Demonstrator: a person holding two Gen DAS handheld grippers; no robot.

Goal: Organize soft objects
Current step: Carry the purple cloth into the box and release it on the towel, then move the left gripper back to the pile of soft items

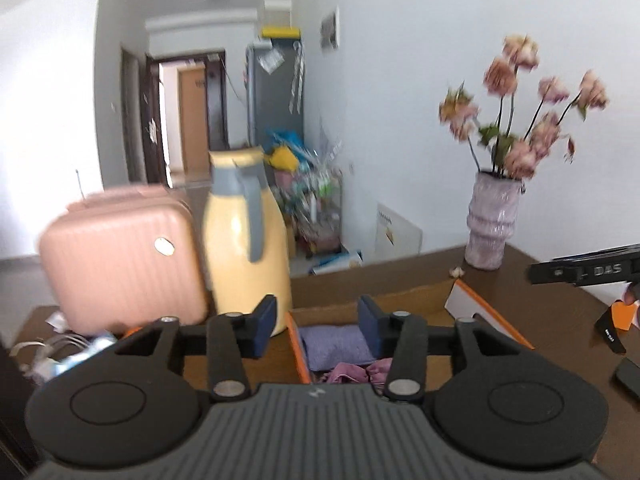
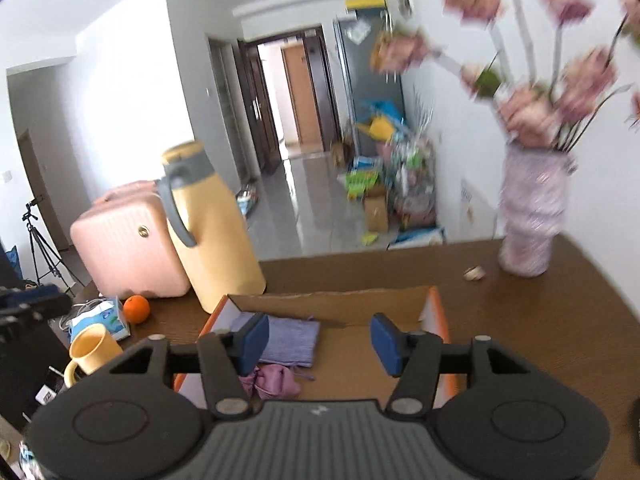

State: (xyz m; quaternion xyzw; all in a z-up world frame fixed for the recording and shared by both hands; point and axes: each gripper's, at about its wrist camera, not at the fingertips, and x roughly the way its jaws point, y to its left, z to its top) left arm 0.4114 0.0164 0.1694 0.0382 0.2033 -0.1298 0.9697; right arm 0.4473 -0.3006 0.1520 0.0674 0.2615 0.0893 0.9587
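The left gripper (image 1: pixel 318 322) stands about half open with nothing between its blue pads, and the right gripper (image 2: pixel 318 342) is the same, parted and empty. Below both lies an open cardboard box with orange edges (image 2: pixel 332 300) on the dark brown wooden table (image 2: pixel 520 320). Inside it, a folded lavender knit cloth (image 2: pixel 290 340) lies flat, with a crumpled mauve fabric piece (image 2: pixel 276 382) just in front, possibly touching it. Behind the box stand a yellow jug with a grey handle (image 2: pixel 212 232), a pink ribbed case (image 2: pixel 128 248) and a pale vase of pink flowers (image 2: pixel 532 220).
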